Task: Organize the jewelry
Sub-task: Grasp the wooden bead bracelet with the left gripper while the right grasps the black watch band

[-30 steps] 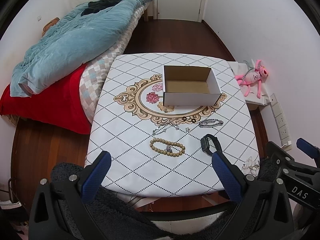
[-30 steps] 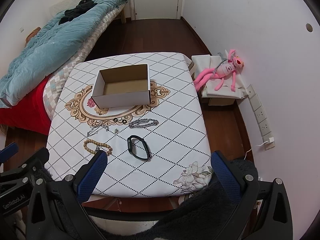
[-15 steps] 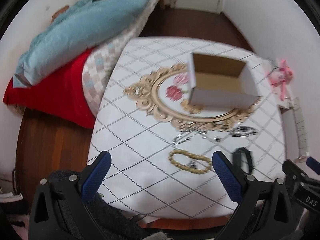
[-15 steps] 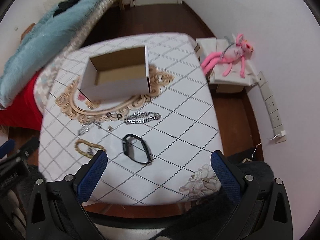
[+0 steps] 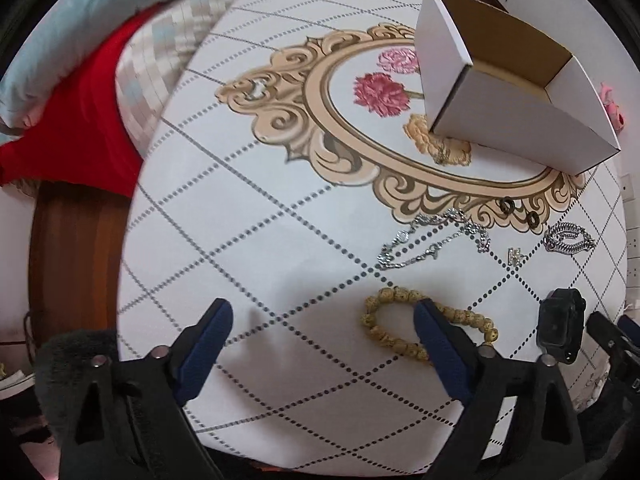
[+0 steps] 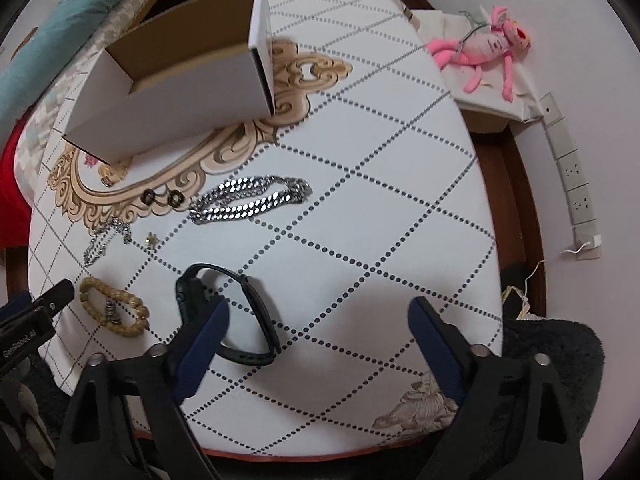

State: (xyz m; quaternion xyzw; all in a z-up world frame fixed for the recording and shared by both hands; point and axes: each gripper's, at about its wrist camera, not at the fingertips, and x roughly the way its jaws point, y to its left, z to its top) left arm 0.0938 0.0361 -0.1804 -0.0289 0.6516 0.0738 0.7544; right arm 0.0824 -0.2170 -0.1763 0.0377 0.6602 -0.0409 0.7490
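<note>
An open white cardboard box [image 5: 516, 112] [image 6: 180, 92] stands on the patterned table. In front of it lie two dark rings [image 5: 520, 214] [image 6: 162, 198], a thin silver necklace [image 5: 432, 242] [image 6: 104, 236], a small charm [image 5: 515, 256], a thick silver chain bracelet [image 6: 248, 200] [image 5: 568, 238], a wooden bead bracelet [image 5: 400, 328] [image 6: 112, 306] and a black smartwatch [image 6: 232, 312] [image 5: 560, 324]. My left gripper [image 5: 322, 324] is open, its right finger over the bead bracelet. My right gripper [image 6: 318, 324] is open, its left finger over the watch.
The table [image 5: 248, 216] has a white diamond-pattern cloth with a gold floral medallion. A bed with blue, red and checked covers [image 5: 92, 80] lies to the left. A pink plush toy [image 6: 484, 44] sits on a low stand by the wall sockets on the right.
Both grippers have moved forward and down towards the table's near edge. The jewelry now looks much larger, and both stay open.
</note>
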